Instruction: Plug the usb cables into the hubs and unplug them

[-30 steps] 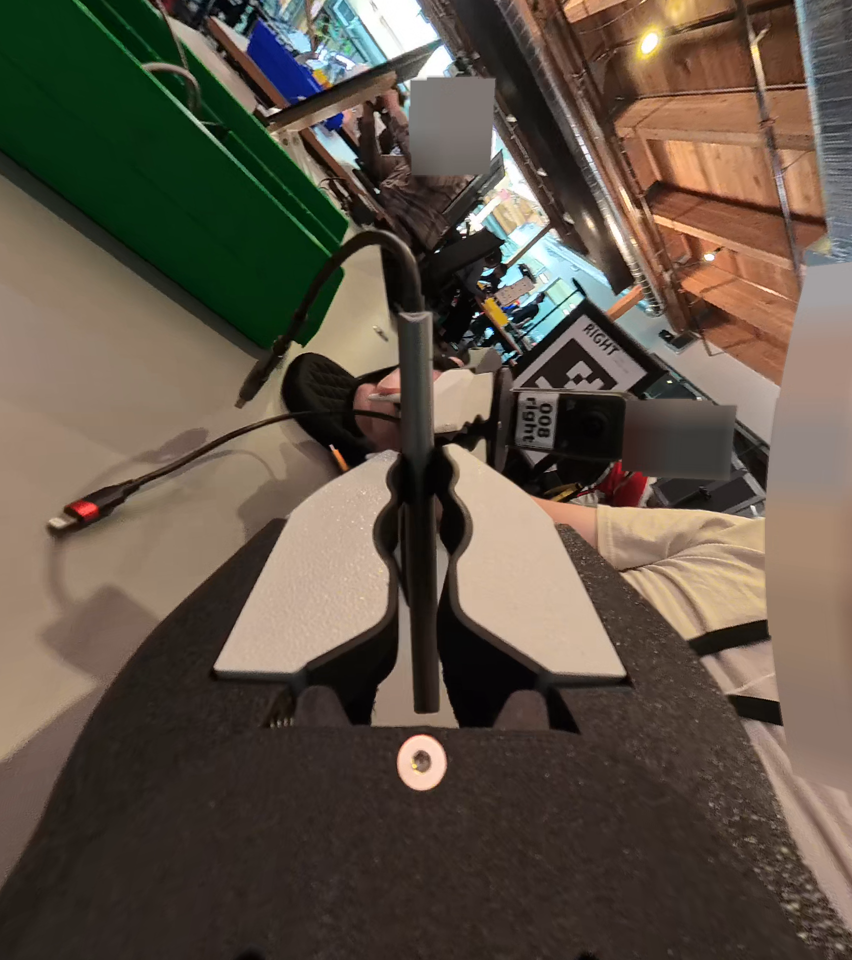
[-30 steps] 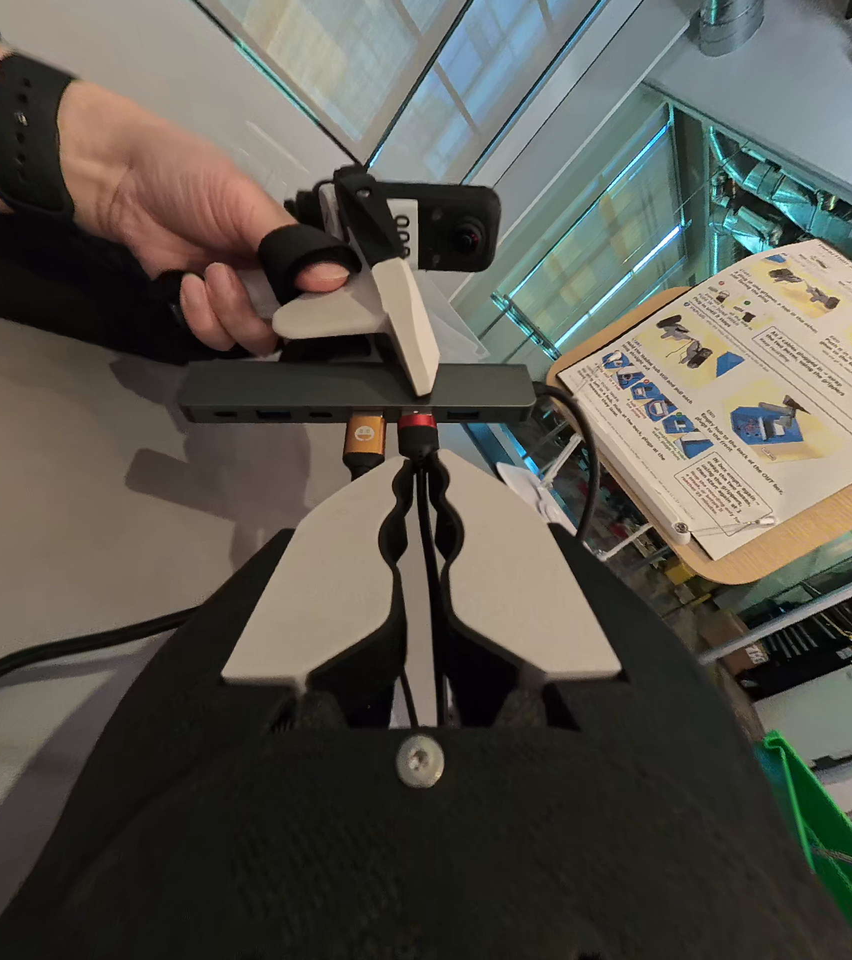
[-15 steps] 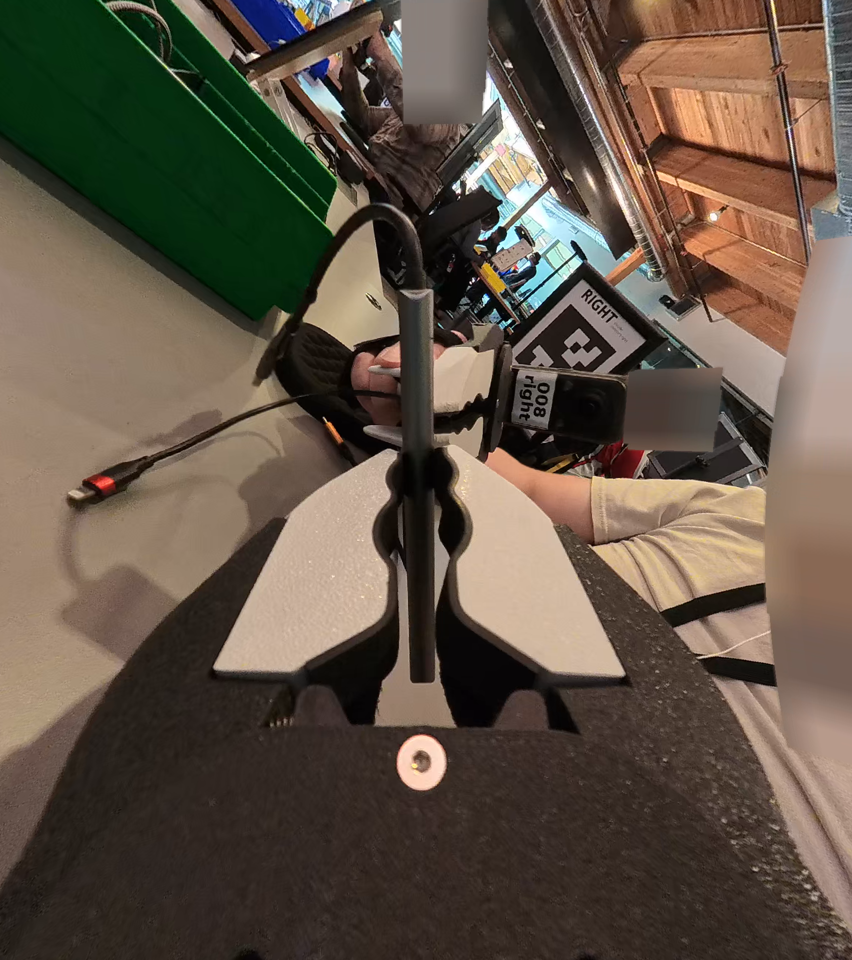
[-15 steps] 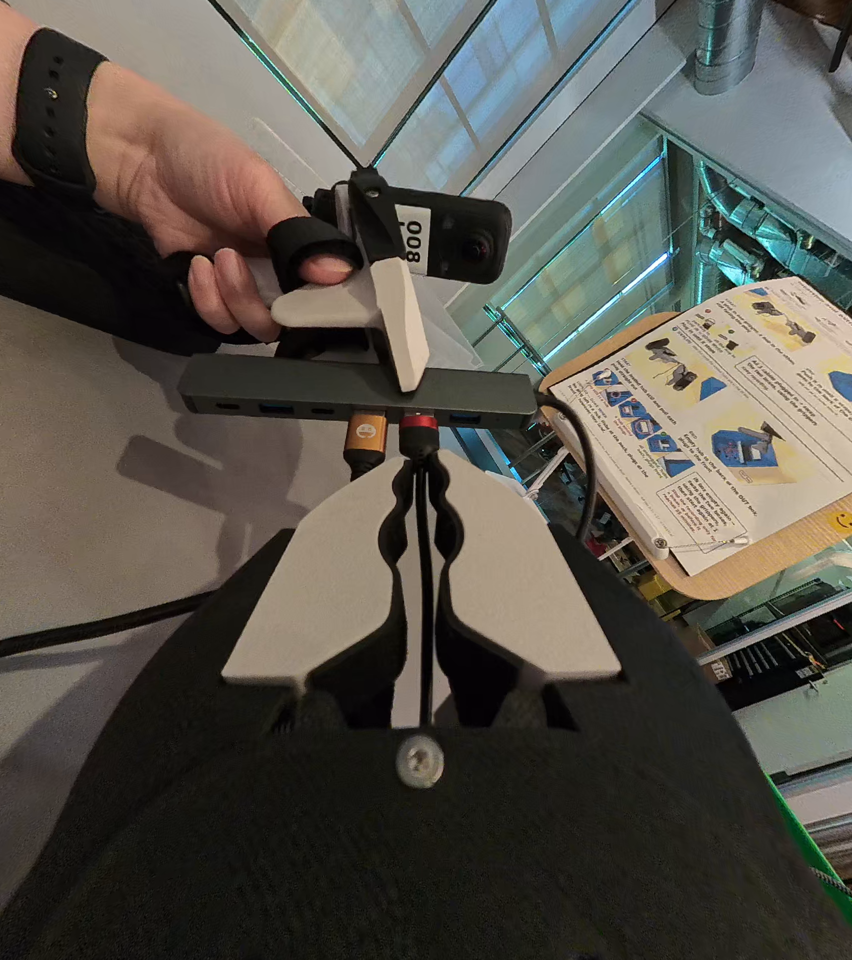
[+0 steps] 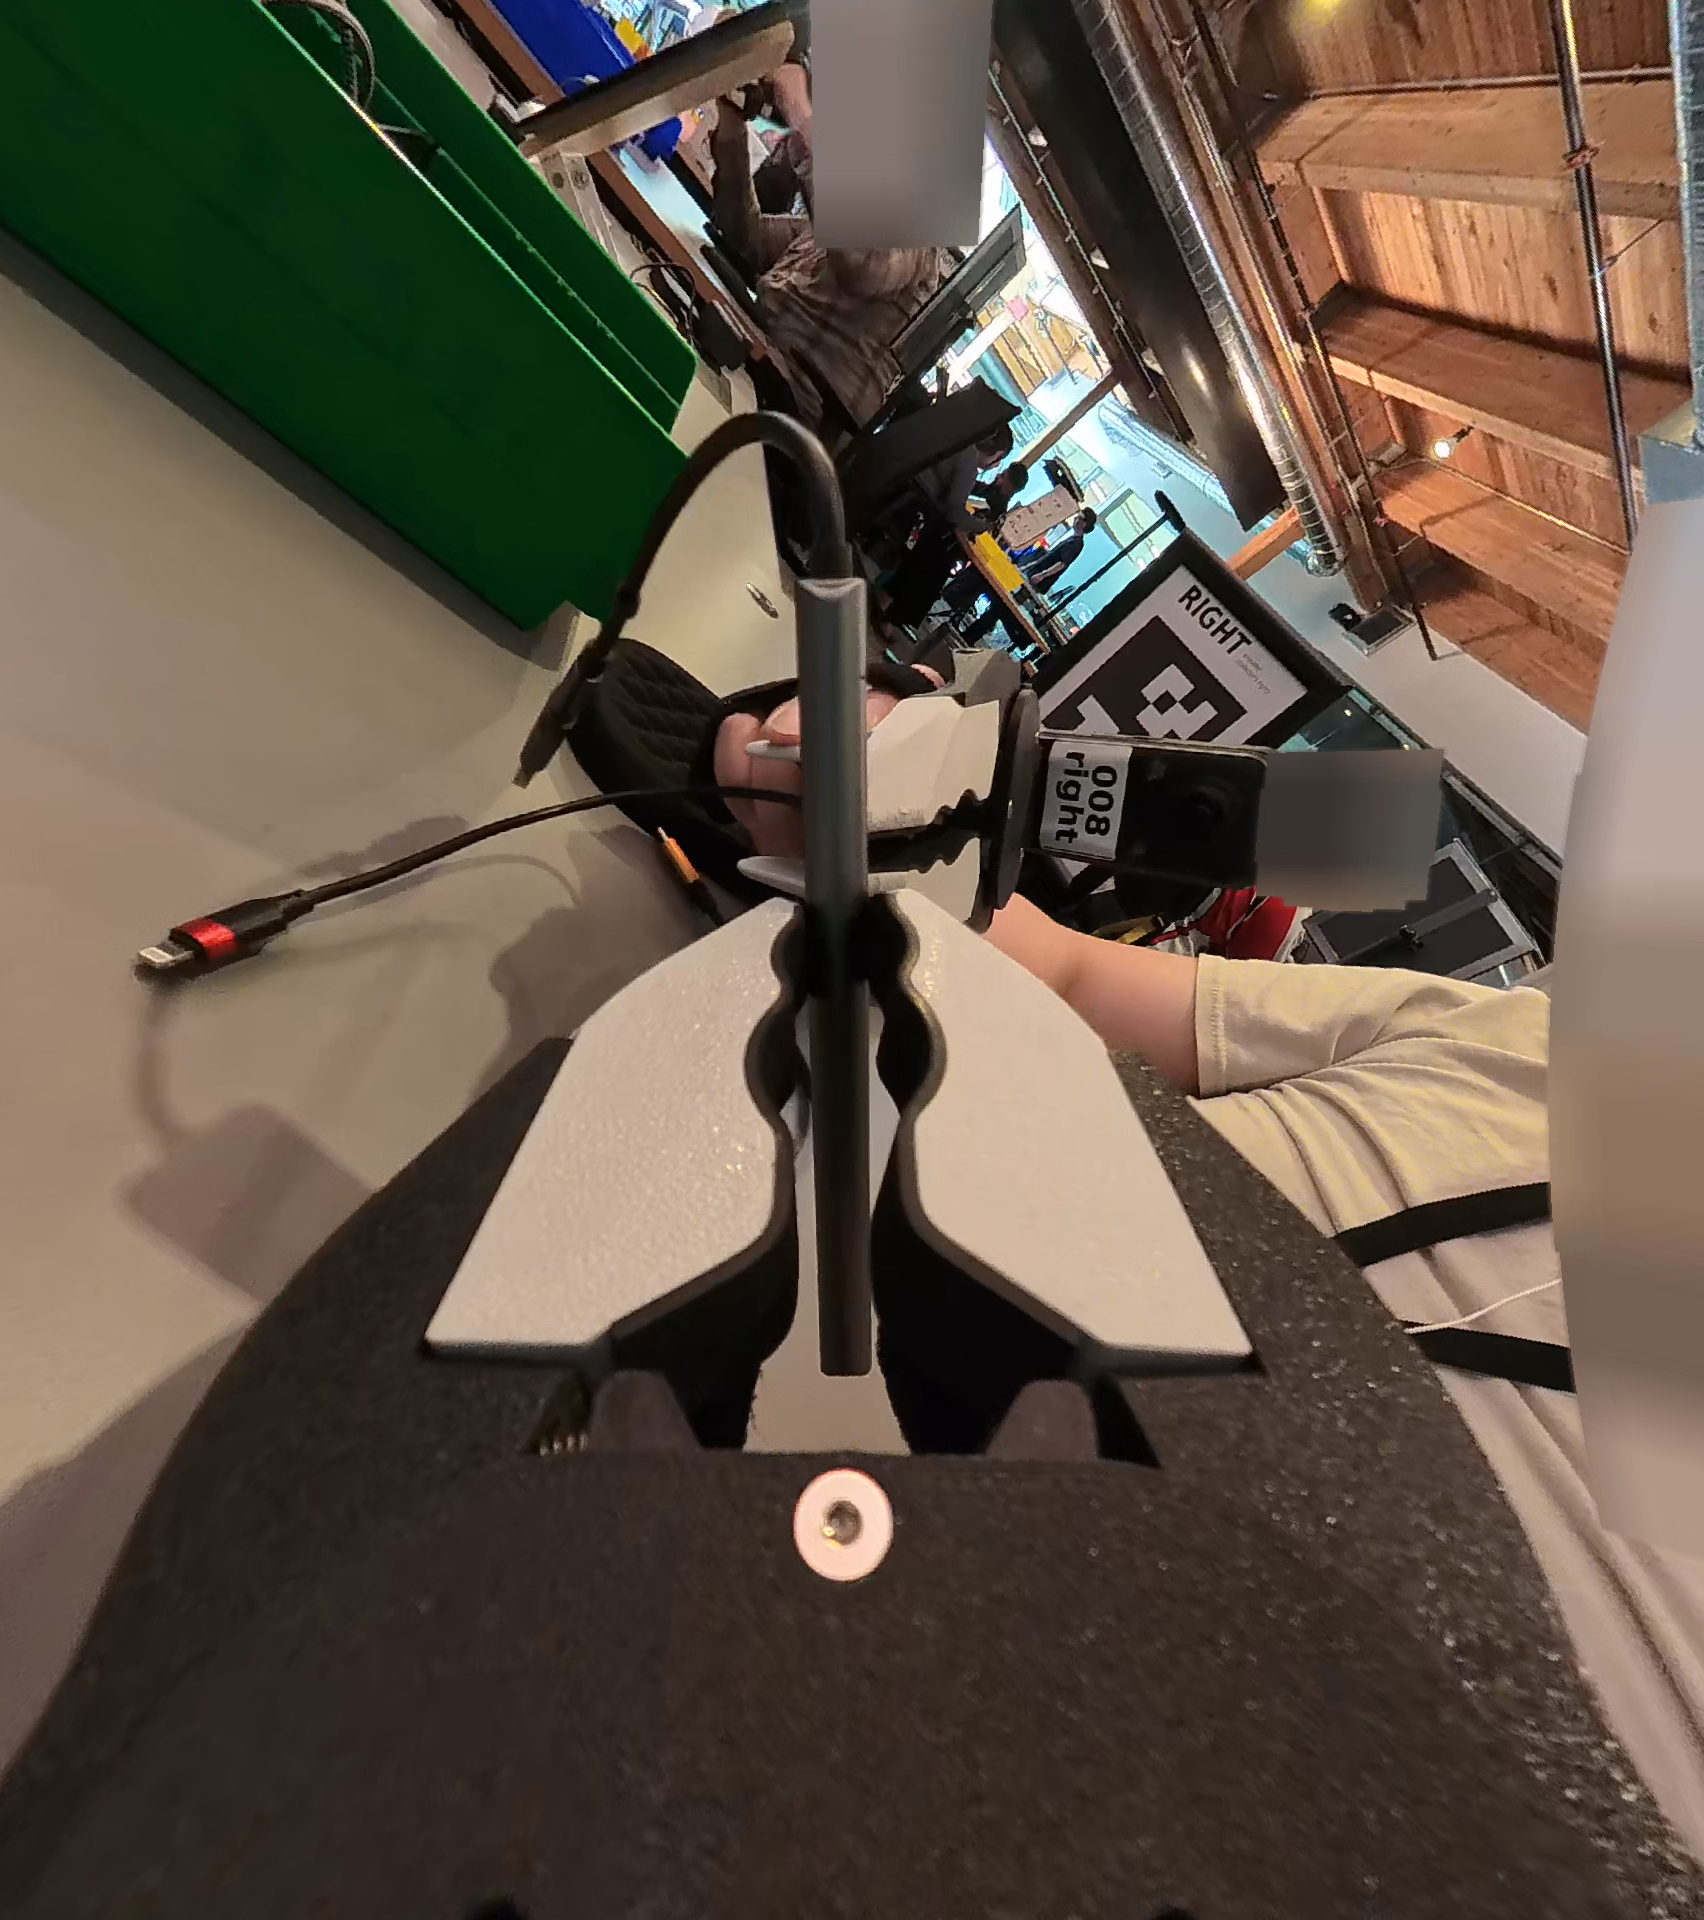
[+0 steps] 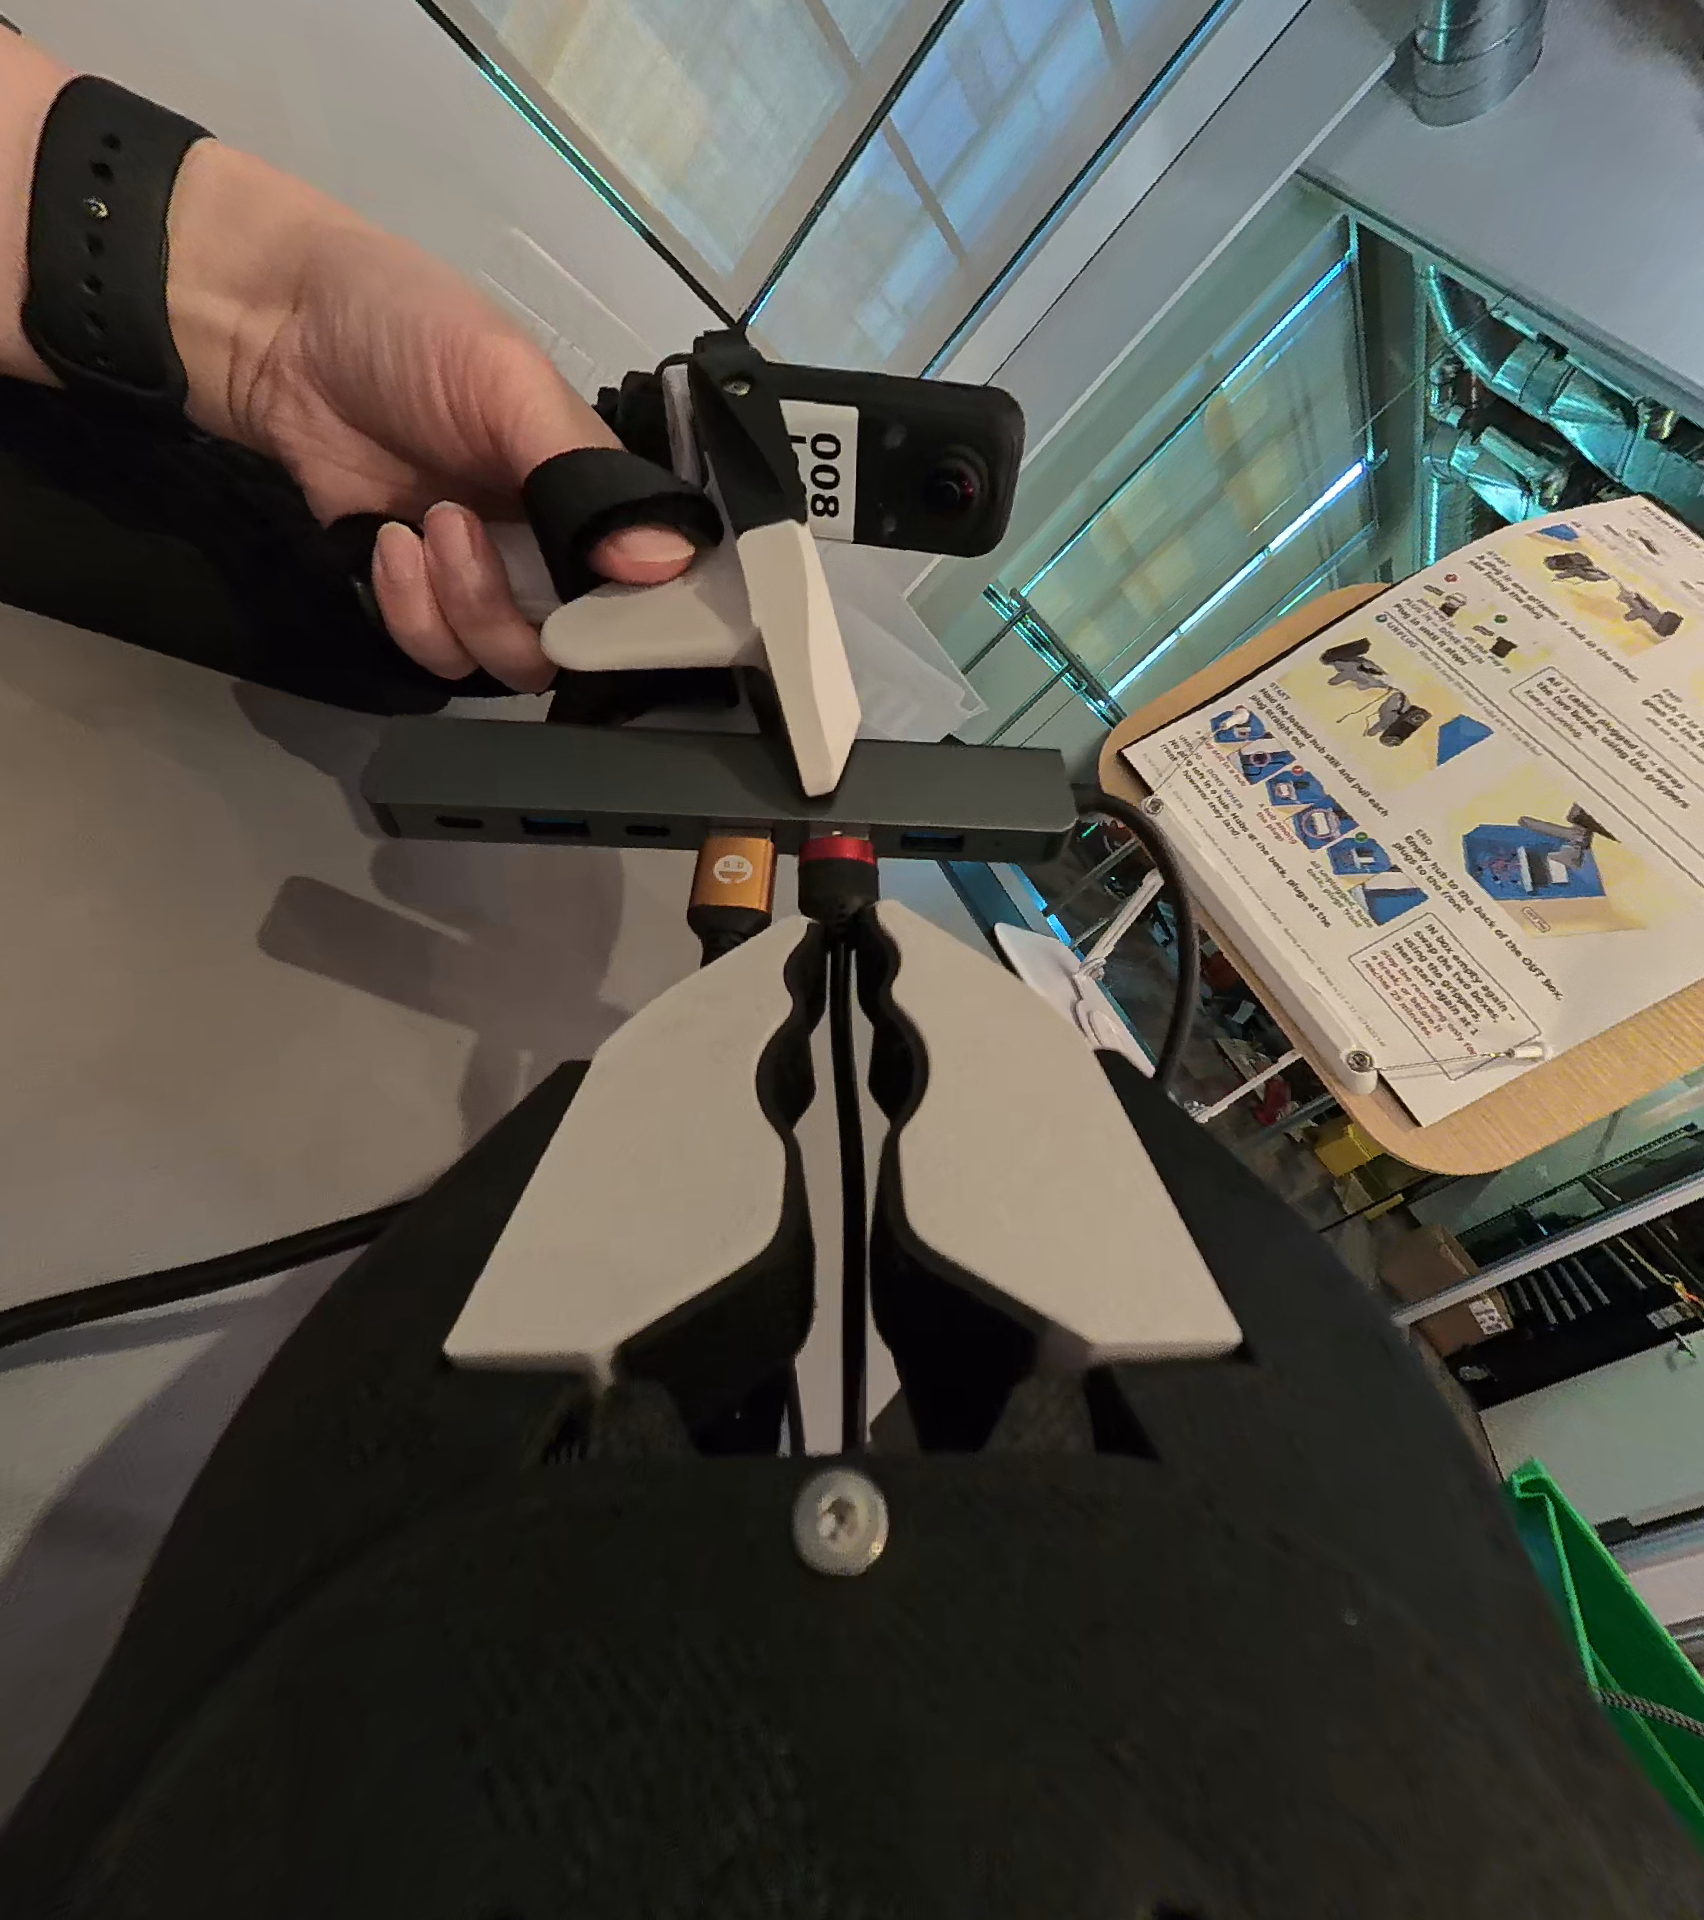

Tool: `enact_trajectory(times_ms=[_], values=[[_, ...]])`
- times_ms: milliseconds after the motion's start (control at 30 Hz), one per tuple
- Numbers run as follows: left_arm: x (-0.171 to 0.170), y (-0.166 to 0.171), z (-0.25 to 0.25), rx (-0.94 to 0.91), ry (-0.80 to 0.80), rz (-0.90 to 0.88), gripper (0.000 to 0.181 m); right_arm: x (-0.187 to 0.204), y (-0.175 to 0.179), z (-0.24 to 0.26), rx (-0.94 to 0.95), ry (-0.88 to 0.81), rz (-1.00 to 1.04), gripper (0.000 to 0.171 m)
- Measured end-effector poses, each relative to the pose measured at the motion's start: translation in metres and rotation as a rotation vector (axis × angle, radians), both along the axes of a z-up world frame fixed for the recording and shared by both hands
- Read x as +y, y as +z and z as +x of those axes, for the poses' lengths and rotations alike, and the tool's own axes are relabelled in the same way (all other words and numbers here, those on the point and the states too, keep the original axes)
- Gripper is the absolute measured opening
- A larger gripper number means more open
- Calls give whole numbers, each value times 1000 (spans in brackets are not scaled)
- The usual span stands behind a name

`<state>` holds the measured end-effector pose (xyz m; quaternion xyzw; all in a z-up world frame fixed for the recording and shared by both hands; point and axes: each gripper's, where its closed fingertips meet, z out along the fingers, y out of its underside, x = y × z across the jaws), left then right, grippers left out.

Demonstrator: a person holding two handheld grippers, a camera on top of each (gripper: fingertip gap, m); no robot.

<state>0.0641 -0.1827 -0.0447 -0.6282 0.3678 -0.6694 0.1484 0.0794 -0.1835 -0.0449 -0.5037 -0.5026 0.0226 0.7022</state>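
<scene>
The left gripper [image 5: 835, 925] is clamped edge-on around the dark grey hub [image 6: 713, 795], holding it up off the grey desk [image 5: 100, 727]; the right wrist view shows the same hub side-on with one white finger [image 6: 806, 665] of the left gripper pressed across its top. The right gripper [image 6: 840, 935] has its fingers closed on the thin black cable [image 6: 846, 1143] just behind the red-collared plug [image 6: 837, 868], and that plug looks seated in a port near the middle of the hub's long side. Right beside it an orange plug [image 6: 736, 878] sits in the neighbouring port. So two cables appear plugged in. The other ports visible on that side look empty: two blue ones and two small dark slots. The hub's own lead [image 5: 713, 488] arcs out of its far end. The far end of a black cable with a red-collared connector [image 5: 204, 940] lies loose on the desk toward its left part, near the green bin [image 5: 308, 260]; likely the other end of the cable in hand, though I cannot trace it all the way. Judgement: task is mid-way, either the red plug has just gone in or it is about to be pulled. From a single moment I cannot tell which. Left to do at least: unplug red and orange plugs. An instruction sheet on a wooden board [image 6: 1450, 831] stands off the desk's right side.
</scene>
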Motion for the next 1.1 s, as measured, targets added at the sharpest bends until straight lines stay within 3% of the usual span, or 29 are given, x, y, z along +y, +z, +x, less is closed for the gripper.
enact_trajectory(times_ms=[633, 800, 967, 1100], values=[[-6, -12, -3, 74, -56, -3, 10, -2, -8, -4, -63, 39, -12, 6], [1, 4, -6, -7, -52, -72, 10, 2, 5, -3, 43, 61, -19, 9], [16, 1, -13, 10, 42, -55, 10, -11, 12, -3, 57, 93, 54, 5], [19, 0, -11, 12, 58, -59, 10, -7, -6, -14, -16, 94, -14, 9]])
